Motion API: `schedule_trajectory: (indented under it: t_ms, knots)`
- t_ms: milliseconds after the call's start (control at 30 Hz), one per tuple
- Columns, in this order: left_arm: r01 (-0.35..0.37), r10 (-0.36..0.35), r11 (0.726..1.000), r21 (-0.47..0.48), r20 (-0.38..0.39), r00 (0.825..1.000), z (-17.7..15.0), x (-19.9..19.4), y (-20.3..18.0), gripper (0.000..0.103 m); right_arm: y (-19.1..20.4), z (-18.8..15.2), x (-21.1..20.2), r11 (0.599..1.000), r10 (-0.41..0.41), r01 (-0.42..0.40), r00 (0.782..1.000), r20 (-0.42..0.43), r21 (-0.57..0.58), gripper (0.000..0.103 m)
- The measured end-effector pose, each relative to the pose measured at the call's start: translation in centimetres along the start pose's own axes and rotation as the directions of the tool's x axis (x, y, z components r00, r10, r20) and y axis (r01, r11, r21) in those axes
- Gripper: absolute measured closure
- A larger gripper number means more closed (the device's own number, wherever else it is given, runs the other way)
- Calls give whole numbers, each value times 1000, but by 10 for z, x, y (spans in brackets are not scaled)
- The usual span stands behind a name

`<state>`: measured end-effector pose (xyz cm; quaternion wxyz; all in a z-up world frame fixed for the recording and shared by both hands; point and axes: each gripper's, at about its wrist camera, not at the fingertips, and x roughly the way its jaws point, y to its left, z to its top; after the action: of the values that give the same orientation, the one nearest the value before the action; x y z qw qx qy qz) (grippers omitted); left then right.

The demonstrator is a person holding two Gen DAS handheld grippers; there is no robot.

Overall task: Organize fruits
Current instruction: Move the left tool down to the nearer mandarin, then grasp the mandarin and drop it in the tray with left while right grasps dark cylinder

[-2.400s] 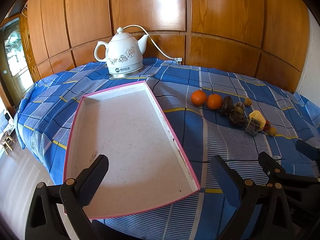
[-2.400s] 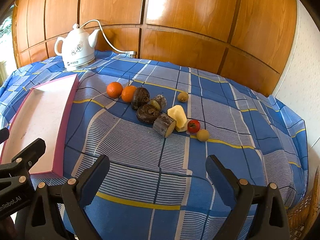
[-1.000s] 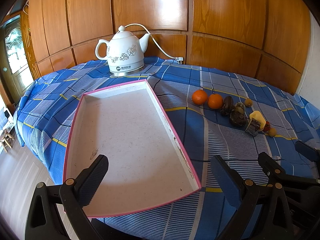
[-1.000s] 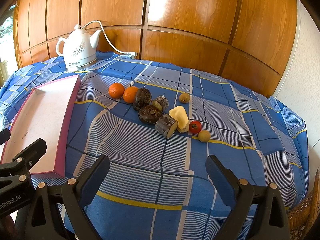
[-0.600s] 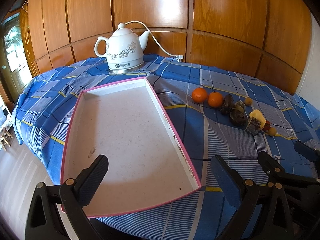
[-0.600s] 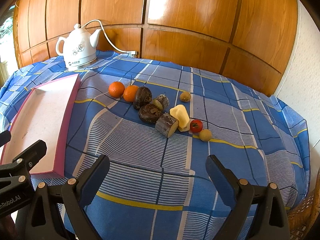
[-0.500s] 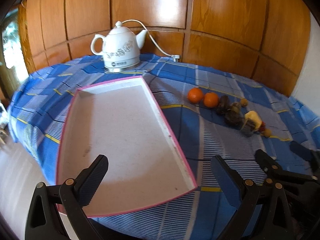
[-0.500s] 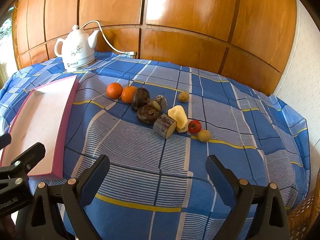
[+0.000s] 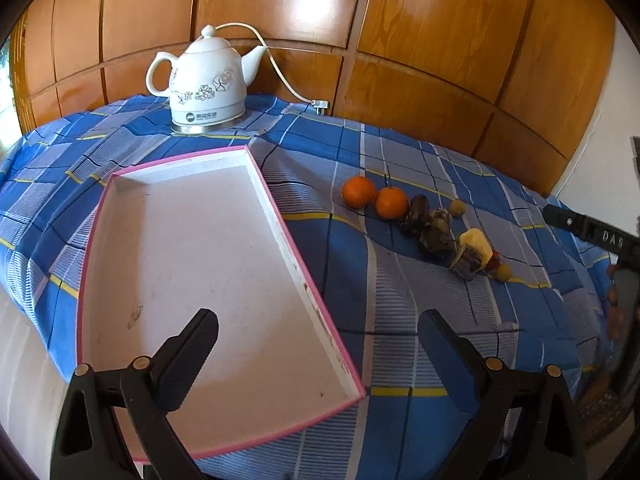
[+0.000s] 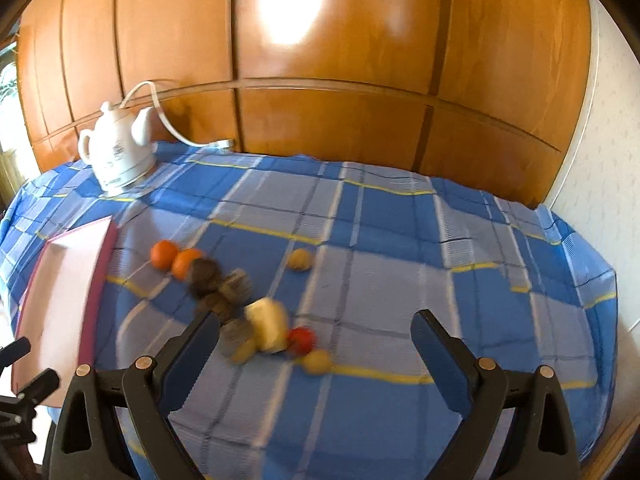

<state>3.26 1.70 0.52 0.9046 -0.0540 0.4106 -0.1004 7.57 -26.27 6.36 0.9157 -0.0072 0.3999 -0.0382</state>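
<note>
tray (image 9: 192,264) interior bare, open from above | blue cloth between tray and fruit row (image 9: 424,220) free | fruit pieces packed touching, little gap between | kettle (image 9: 204,84) and cord block far edge

Glossy wooden wall panels (image 9: 400,20) run behind the table, catching a bright patch of light high up. A blue checked tablecloth (image 9: 360,280) with yellow lines covers the table. To the right stands a pale wall (image 10: 592,160); a window (image 10: 8,92) glows at far left.
</note>
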Motion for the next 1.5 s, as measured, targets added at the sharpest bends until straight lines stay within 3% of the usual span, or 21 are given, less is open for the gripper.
schedule_trajectory:
  t_ms: [133, 233, 367, 467, 667, 800, 933, 1067, 1233, 1433, 1500]
  knots:
    - [15, -14, 999, 40, -22, 1000, 13, 7, -6, 15, -35, 15, 19, 1000, -8, 8, 999, -46, 14, 5]
    - [14, -11, 998, 68, -49, 999, 23, 16, -10, 23, -60, 18, 38, 998, 8, -2, 996, -91, 63, 13]
    - [24, -16, 995, 92, -90, 996, 42, 32, -14, 46, -81, 13, 53, 986, 61, -39, 989, -133, 161, 28]
    - [49, -33, 990, 131, -122, 992, 58, 49, -20, 61, -82, 13, 56, 981, 100, -75, 986, -132, 181, 29]
    - [71, -50, 987, 143, -147, 988, 96, 89, -30, 62, -75, 14, 52, 981, 126, -106, 985, -118, 161, 29]
    - [93, -79, 993, 73, -172, 982, 118, 118, -29, 63, -79, 14, 55, 979, 124, -100, 984, -129, 178, 29]
    - [136, -146, 989, -61, -225, 963, 132, 151, -23, 67, -81, 14, 58, 976, 126, -97, 982, -142, 193, 29]
    - [136, -159, 985, -110, -235, 959, 136, 171, -25, 69, -81, 14, 59, 977, 120, -88, 980, -157, 195, 29]
    - [142, -179, 977, -157, -247, 953, 131, 193, -22, 56, -81, 14, 62, 977, 117, -83, 979, -168, 194, 29]
    - [147, -184, 975, -167, -234, 955, 127, 191, -17, 63, -82, 12, 66, 978, 118, -81, 975, -187, 193, 29]
    - [145, -180, 976, -164, -219, 959, 124, 183, -14, 63, -79, 11, 68, 982, 117, -84, 974, -193, 172, 36]
